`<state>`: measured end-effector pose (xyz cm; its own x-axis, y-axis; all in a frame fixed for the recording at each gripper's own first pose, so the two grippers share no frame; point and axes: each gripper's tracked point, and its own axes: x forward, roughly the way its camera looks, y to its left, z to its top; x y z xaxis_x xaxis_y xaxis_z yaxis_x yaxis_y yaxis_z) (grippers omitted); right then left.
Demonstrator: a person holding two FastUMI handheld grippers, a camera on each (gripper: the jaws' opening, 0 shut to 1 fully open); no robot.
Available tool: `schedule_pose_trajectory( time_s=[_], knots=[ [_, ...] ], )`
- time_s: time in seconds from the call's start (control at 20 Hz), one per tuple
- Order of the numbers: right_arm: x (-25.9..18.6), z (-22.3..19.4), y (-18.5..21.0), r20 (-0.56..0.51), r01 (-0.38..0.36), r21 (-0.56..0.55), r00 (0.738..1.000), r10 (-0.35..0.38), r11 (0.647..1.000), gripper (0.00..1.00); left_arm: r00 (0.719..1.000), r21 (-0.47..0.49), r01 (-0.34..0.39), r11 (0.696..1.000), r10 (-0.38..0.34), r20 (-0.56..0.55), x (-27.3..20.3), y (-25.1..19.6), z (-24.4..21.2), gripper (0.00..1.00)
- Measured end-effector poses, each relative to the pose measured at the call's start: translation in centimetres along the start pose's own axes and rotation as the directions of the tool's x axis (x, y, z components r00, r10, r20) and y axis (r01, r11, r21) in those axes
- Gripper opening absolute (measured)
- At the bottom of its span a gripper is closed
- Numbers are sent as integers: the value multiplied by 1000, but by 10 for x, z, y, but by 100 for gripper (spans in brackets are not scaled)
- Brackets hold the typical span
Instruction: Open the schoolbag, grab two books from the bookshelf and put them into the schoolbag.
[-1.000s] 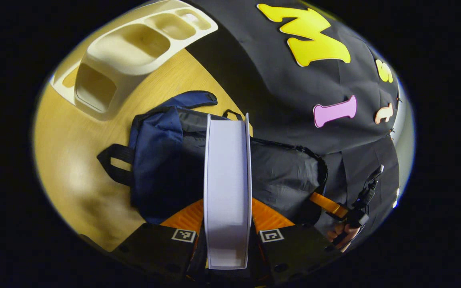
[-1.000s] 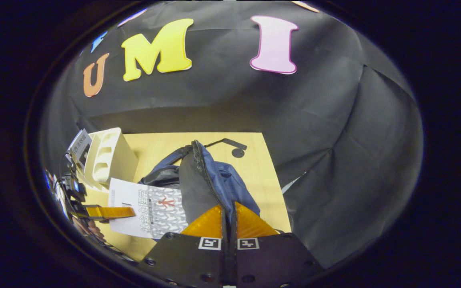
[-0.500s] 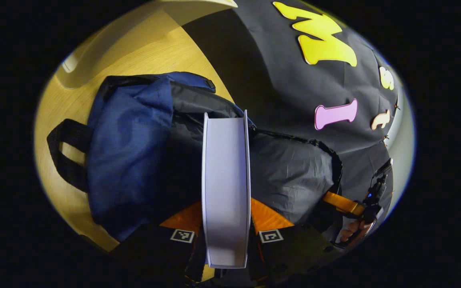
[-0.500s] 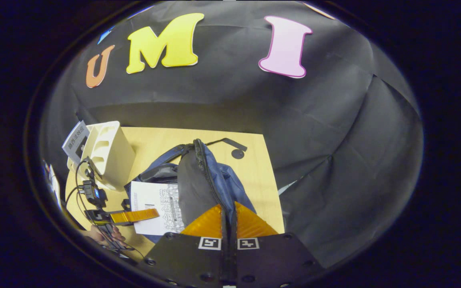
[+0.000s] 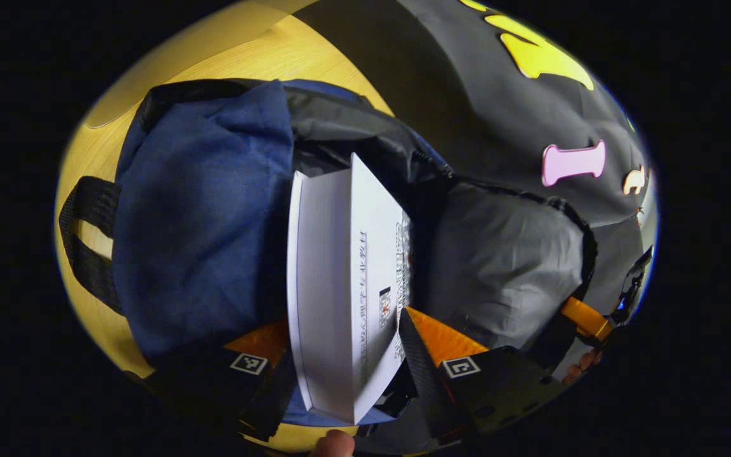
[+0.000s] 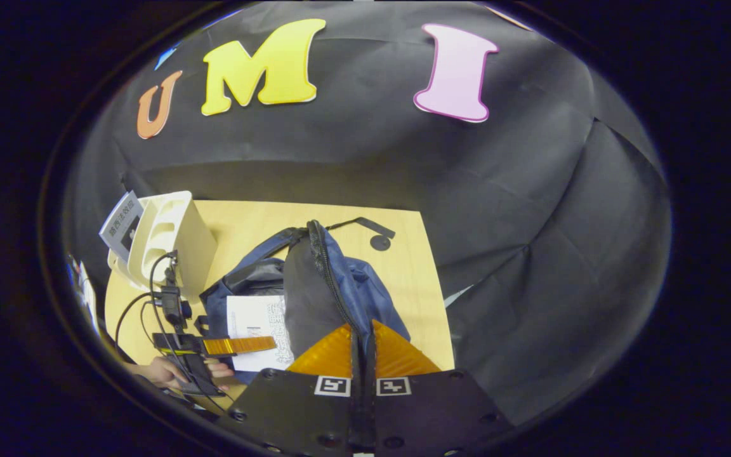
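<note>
The blue schoolbag [image 5: 200,209] lies open on the wooden table [image 5: 105,146]. A white book [image 5: 340,285] stands tilted in the bag's mouth, its printed cover leaning right. My left gripper [image 5: 346,320] is open, its fingers spread on either side of the book's near end. In the right gripper view the book [image 6: 254,320] sits partly inside the schoolbag [image 6: 353,292], with the left gripper [image 6: 257,344] over it. My right gripper [image 6: 363,330] is shut on the bag's dark zipped flap and holds it up; it also appears as the right gripper [image 5: 584,320] at the flap's far edge.
A cream bookshelf [image 6: 169,238] stands at the table's far left corner with another book [image 6: 121,222] behind it. A hand [image 6: 162,371] holds the left gripper, cables trailing above it. The table [image 6: 403,285] ends just right of the bag, where black cloth hangs.
The left gripper carried the book forward into the bag's opening, then spread its fingers; the book tipped over to the right. The right gripper kept holding the flap up.
</note>
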<state>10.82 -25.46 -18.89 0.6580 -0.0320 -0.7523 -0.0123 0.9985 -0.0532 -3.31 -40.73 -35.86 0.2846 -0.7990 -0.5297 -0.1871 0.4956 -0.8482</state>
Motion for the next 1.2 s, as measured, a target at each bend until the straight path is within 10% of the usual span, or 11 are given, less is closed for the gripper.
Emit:
schedule_pose_trajectory(
  time_s=[0.1,0.35,0.55,0.9,1.2],
  knots=[
    [0,0,2,2,-3,2,1000,3,1000,0,997,38,-79,996,80,-20,-8,6,2,100],
    [1,-3,11,4,-6,-1,1000,6,1000,0,972,212,-232,949,233,18,-72,0,14,99],
    [-1,-5,18,6,-4,17,1000,3,1000,0,929,363,-369,856,330,166,-145,0,48,98],
    [-10,-10,32,7,5,0,1000,-5,1000,0,776,426,-613,665,403,486,-295,0,120,98],
    [-14,-15,45,1,9,-9,1000,-9,1000,0,693,376,-702,605,458,557,-396,5,173,98]
  ],
)
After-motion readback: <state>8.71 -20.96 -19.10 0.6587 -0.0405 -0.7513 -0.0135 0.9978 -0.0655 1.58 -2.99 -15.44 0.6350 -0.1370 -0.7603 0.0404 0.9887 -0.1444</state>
